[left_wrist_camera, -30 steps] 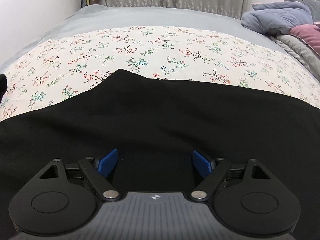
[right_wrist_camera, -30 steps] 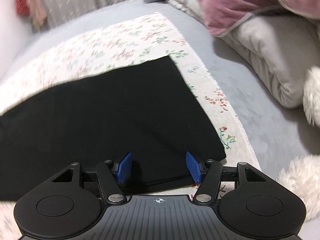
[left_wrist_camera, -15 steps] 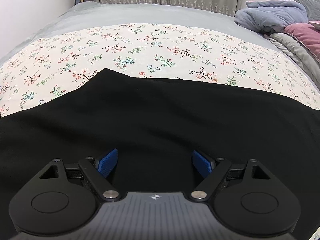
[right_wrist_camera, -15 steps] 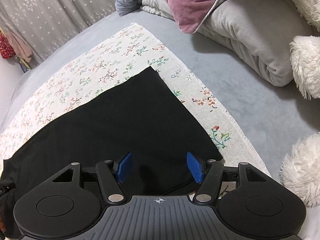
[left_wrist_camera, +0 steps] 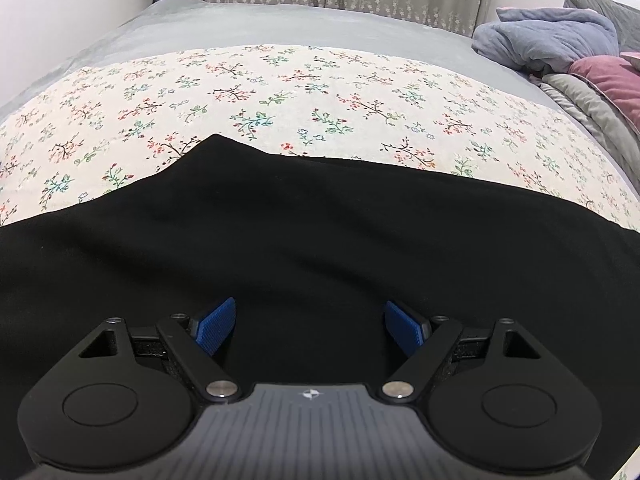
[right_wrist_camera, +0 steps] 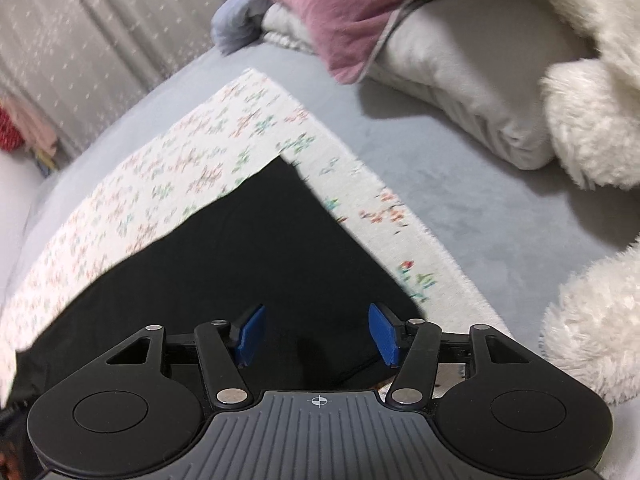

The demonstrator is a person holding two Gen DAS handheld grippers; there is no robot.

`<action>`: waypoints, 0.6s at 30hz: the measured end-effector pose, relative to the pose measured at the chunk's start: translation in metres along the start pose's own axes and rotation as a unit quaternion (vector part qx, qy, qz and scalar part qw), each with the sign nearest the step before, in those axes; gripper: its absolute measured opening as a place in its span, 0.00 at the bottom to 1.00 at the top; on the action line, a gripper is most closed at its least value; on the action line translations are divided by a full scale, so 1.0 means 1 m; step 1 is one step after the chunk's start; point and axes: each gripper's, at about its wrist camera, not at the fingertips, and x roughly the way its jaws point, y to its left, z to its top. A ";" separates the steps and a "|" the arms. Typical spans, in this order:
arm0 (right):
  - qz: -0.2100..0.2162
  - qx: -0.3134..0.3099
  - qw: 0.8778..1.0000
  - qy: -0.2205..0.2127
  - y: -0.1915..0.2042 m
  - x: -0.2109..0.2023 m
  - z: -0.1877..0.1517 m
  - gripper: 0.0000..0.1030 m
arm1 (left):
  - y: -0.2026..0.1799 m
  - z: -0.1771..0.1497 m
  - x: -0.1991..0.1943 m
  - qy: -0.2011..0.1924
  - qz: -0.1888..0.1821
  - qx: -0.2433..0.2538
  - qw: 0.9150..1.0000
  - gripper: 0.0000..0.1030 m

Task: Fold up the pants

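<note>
1. One pair of black pants (left_wrist_camera: 320, 248) lies spread flat on the floral cloth (left_wrist_camera: 280, 92) that covers the middle of the grey bed (left_wrist_camera: 260, 24); the right wrist view shows the end of the pants (right_wrist_camera: 304, 248) near the cloth's right edge, with its near corner just ahead of the right-hand jaw.
2. The right gripper (right_wrist_camera: 318, 334) hangs over that end, and the view has swung since a second ago, so the hem now runs at a steeper slant across the frame; its jaws have just been closing a little, yet they stand apart with black fabric lying below the gap, not pinched.
3. The left gripper (left_wrist_camera: 308, 326) has kept its place over the middle of the garment; its jaws are wide apart and hold nothing.
4. By this reading, the right hand is lining up on the leg end for a grasp while the left waits; no fold appears started here.
5. Beyond the cloth, a heap of bedding (right_wrist_camera: 440, 60) and a white fluffy thing (right_wrist_camera: 592, 128) sit to the right, well clear of the pants.
</note>
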 end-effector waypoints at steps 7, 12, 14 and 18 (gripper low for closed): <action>0.023 0.055 0.998 -0.019 -0.026 -0.012 0.004 0.57 | 0.000 -0.002 0.000 0.002 0.006 0.003 1.000 0.85; 0.049 0.077 0.996 -0.018 -0.031 -0.009 0.006 0.57 | -0.002 -0.002 0.000 0.003 0.006 0.004 1.000 0.85; 0.037 0.070 0.997 -0.016 -0.028 -0.007 0.006 0.56 | -0.002 -0.002 0.000 0.002 0.006 0.006 1.000 0.85; -0.019 0.059 0.998 -0.012 -0.028 -0.003 0.007 0.54 | -0.001 -0.003 -0.001 0.002 0.005 0.008 1.000 0.85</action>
